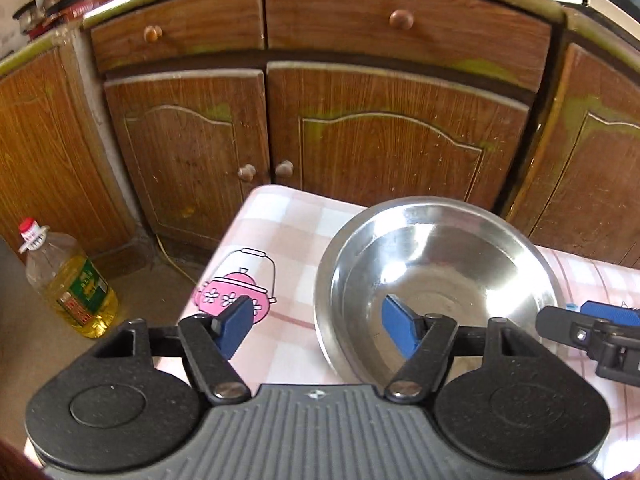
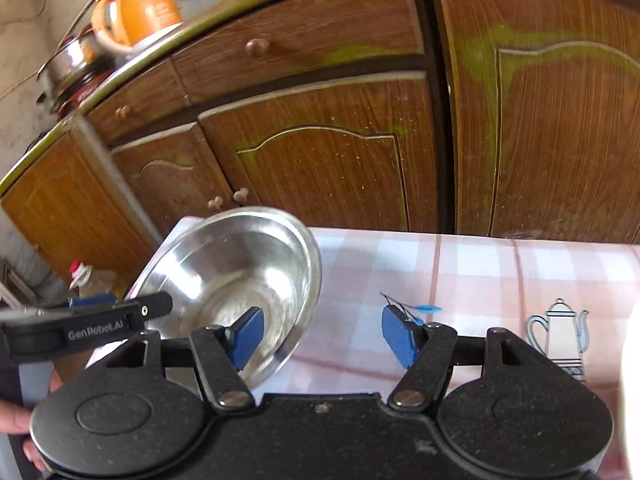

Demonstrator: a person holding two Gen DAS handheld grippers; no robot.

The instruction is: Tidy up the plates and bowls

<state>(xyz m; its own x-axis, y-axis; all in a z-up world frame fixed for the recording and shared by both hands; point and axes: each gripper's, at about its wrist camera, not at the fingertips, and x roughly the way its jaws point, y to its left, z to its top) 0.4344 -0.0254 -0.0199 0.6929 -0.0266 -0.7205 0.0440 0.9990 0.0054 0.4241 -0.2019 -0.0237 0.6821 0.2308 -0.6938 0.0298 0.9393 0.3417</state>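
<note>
While the oil bottle stands on the floor off to the left, clear of the work, the left tool hovers with jaws wide and empty, one pad outside the bowl and one over its inside, seemingly to straddle the left rim. That steel bowl sits upright near the table's left end. To its right, the right tool is likewise wide and empty, straddling the opposite rim, probably for a two-handed lift.
</note>
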